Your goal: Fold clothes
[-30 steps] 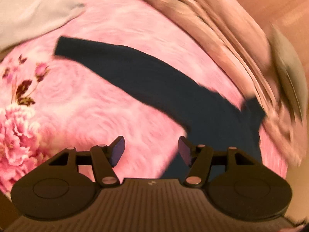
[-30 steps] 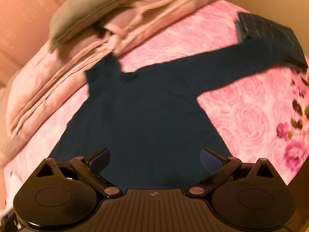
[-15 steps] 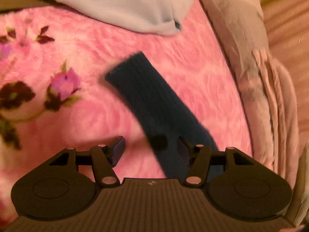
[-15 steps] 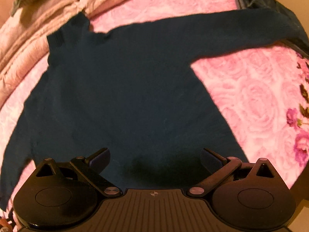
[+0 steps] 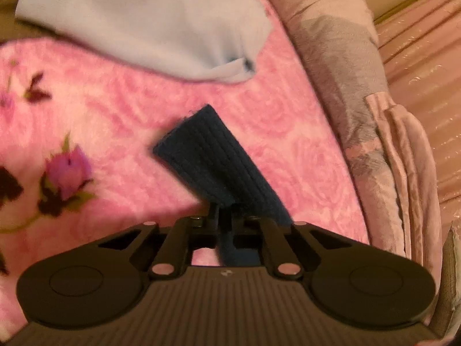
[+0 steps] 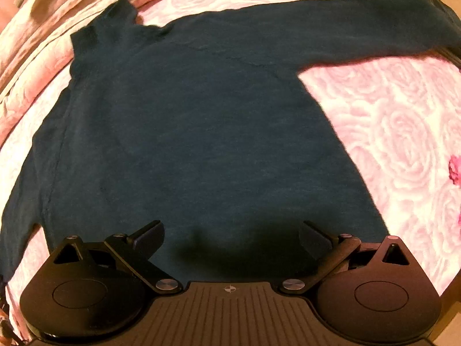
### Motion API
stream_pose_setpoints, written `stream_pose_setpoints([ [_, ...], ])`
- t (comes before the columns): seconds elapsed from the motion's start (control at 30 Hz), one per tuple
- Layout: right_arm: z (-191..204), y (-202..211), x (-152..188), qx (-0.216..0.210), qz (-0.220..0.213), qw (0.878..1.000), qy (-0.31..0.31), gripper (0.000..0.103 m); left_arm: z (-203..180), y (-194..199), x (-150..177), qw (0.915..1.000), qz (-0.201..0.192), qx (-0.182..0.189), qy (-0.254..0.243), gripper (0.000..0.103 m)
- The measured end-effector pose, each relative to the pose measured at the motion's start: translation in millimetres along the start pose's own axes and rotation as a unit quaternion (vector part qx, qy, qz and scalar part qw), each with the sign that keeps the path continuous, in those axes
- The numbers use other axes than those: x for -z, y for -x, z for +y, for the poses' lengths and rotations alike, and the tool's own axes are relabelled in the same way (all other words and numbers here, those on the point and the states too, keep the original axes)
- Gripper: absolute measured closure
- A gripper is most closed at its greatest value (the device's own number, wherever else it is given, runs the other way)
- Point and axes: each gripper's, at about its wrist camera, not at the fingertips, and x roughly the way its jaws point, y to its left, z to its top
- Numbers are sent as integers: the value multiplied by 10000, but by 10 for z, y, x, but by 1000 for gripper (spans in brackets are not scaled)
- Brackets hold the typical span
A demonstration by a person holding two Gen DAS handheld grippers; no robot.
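Plush pink rose-patterned blanket (image 6: 403, 121) carries a dark teal knit sweater (image 6: 201, 115) lying flat, sleeves outspread. Smooth pale blue garment (image 5: 149, 20) lies beyond its ribbed cuff (image 5: 207, 155). No writing is legible. Left gripper (image 5: 223, 216) pinches that cuff; right gripper (image 6: 232, 235) hovers spread wide over the hem.

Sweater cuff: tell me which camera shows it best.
The left wrist view. The ribbed cuff fills mid-frame, its sleeve pinched in the shut left gripper. The right wrist view shows the sweater spread flat, that sleeve running off to the frame's far edge, cuff unseen.
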Motion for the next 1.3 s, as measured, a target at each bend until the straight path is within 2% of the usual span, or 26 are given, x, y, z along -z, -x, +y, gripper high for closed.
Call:
stream_pose_setpoints([
  [0.07, -95, 10, -43, 4, -36, 10000, -73, 1, -141, 132, 1, 9995, -191, 139, -186, 100],
  [0.13, -206, 18, -117, 36, -85, 9999, -142, 1, -452, 317, 49, 9958, -349, 507, -685, 100],
  [0.2, -325, 54, -204, -3, -170, 9996, -244, 1, -868, 520, 200, 9852, -355, 1124, -1247, 100],
  [0.27, -415, 102, -292, -63, -294, 9991, -307, 1, -1329, 728, 436, 9664, -243, 1884, -1731, 100],
  [0.33, -496, 154, -382, -93, -390, 9985, -365, 1, -1782, 933, 806, 9403, -25, 2622, -2169, 100],
  [0.4, -576, 203, -469, -135, -484, 9978, -440, 1, -2246, 1139, 1331, 9034, 342, 3388, -2606, 100],
  [0.47, -647, 252, -552, -206, -597, 9966, -535, 1, -2587, 1270, 1941, 8635, 983, 4019, -2882, 100],
  [0.5, -675, 276, -594, -242, -667, 9958, -575, 1, -2707, 1300, 2235, 8455, 1319, 4240, -2967, 98],
  [0.57, -735, 310, -672, -312, -828, 9940, -640, 1, -2856, 1270, 2953, 8115, 2162, 4370, -3222, 81],
  [0.6, -766, 310, -705, -338, -892, 9932, -661, 1, -2861, 1238, 3252, 8036, 2416, 4242, -3405, 70],
  [0.67, -835, 278, -768, -360, -1010, 9918, -702, 1, -2742, 1133, 3759, 8020, 2700, 3672, -3860, 71],
  [0.7, -867, 254, -796, -362, -1056, 9910, -733, 1, -2639, 1074, 3887, 8031, 2817, 3380, -4019, 71],
  [0.77, -955, 191, -838, -450, -1103, 9898, -786, 1, -2352, 972, 3948, 8146, 2931, 2832, -4127, 71],
  [0.83, -1019, 118, -859, -631, -1133, 9883, -806, 1, -2043, 876, 3816, 8311, 2905, 2321, -4136, 71],
  [0.9, -1046, 11, -876, -870, -1107, 9872, -752, 1, -1803, 819, 3605, 8460, 2721, 1845, -4198, 71],
  [0.97, -1045, -96, -891, -1093, -1079, 9854, -728, 1, -1643, 730, 3343, 8562, 2420, 1444, -4331, 71],
  [1.0, -1042, -137, -900, -1181, -1090, 9842, -738, 1, -1606, 699, 3238, 8569, 2251, 1276, -4459, 71],
  [1.07, -1041, -210, -927, -1357, -1137, 9810, -789, 2, -1581, 637, 3062, 8517, 1911, 990, -4779, 70],
  [1.1, -1046, -238, -948, -1453, -1165, 9789, -836, 10, -1595, 606, 2999, 8459, 1738, 899, -4962, 69],
  [1.17, -1069, -321, -998, -1724, -1134, 9732, -1014, 24, -1642, 517, 2933, 8280, 1412, 750, -5375, 68],
  [1.3, -1167, -564, -1103, -2340, -905, 9510, -1808, 24, -1679, 377, 2954, 8000, 1200, 737, -5832, 68],
])
